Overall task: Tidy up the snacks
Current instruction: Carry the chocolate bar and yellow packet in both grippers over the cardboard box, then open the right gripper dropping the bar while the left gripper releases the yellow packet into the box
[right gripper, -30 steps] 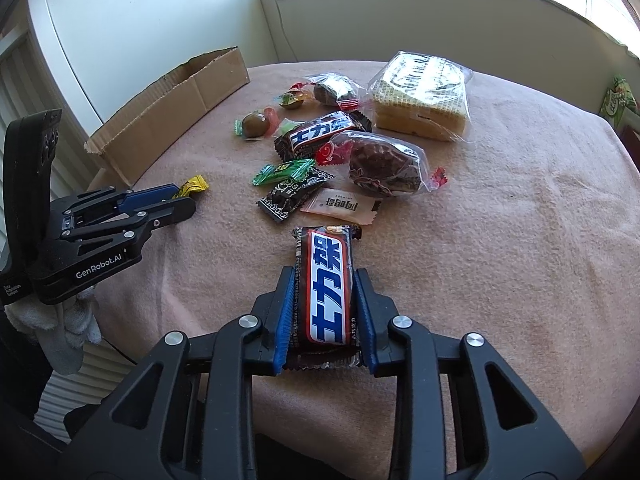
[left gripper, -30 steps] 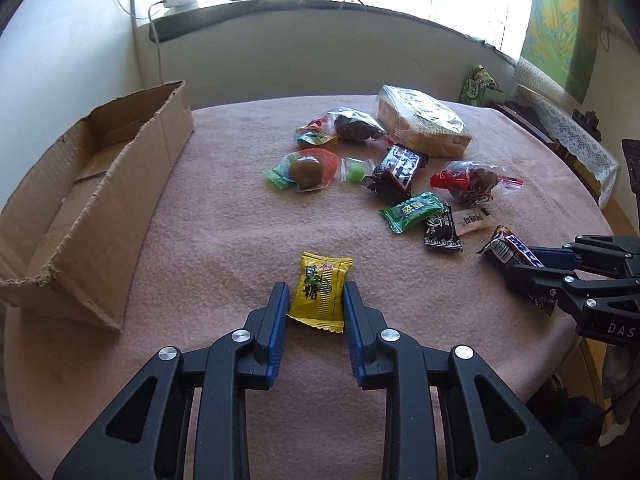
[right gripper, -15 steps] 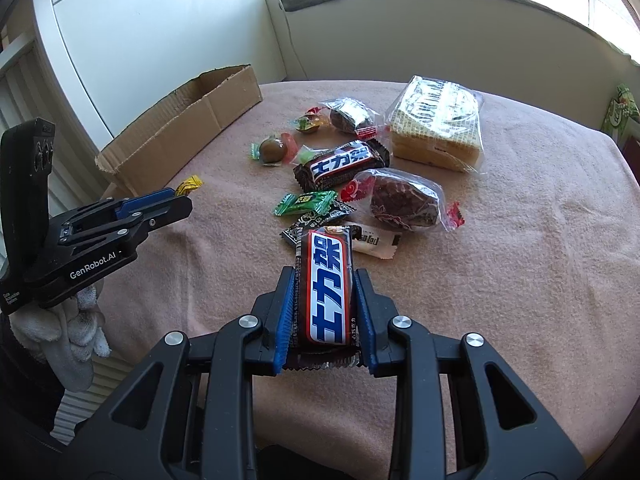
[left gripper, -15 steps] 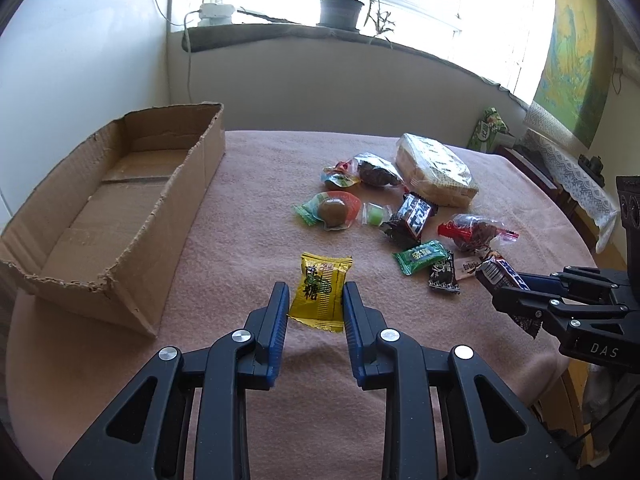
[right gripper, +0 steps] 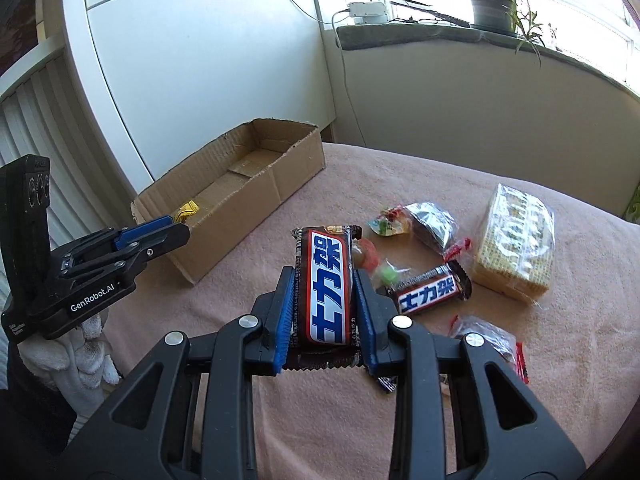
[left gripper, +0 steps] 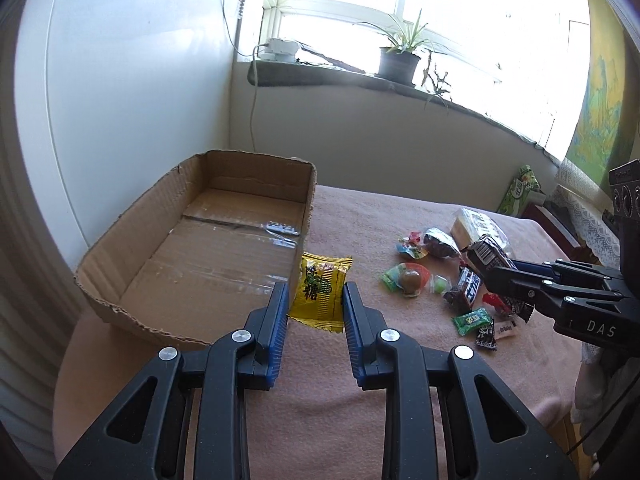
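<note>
1. Sunlight pours through the window at the top of both views, over a sill with a potted plant (left gripper: 398,65), and below it I see a round table (left gripper: 360,412) covered in a pink cloth.
2. My left gripper (left gripper: 315,312) reaches up from the bottom centre of its own view, pointing down at the cloth, its blue pads pinching the sides of a yellow candy packet (left gripper: 322,291) that hangs clear of the table.
3. Just left of that packet, in the left middle of the frame, sits an open cardboard box (left gripper: 132,216); from the right wrist view the packet's yellow tip shows over the box's near end.
4. My right gripper (right gripper: 325,308) rises from the bottom centre of its view, tilted downward, pads clamped on a brown chocolate bar (right gripper: 326,284) with blue characters, lifted off the cloth.
5. A hand in a white glove (right gripper: 68,354) shows under the left gripper at the left edge of the right wrist view, partly cut off.
6. Loose snacks (left gripper: 440,276) lie scattered in the right middle of the left view, including a second chocolate bar (right gripper: 430,292) and a wafer pack (right gripper: 516,248).
7. Several small wrappers are hidden behind the held bar and the gripper, and I cannot make out what they are.
</note>
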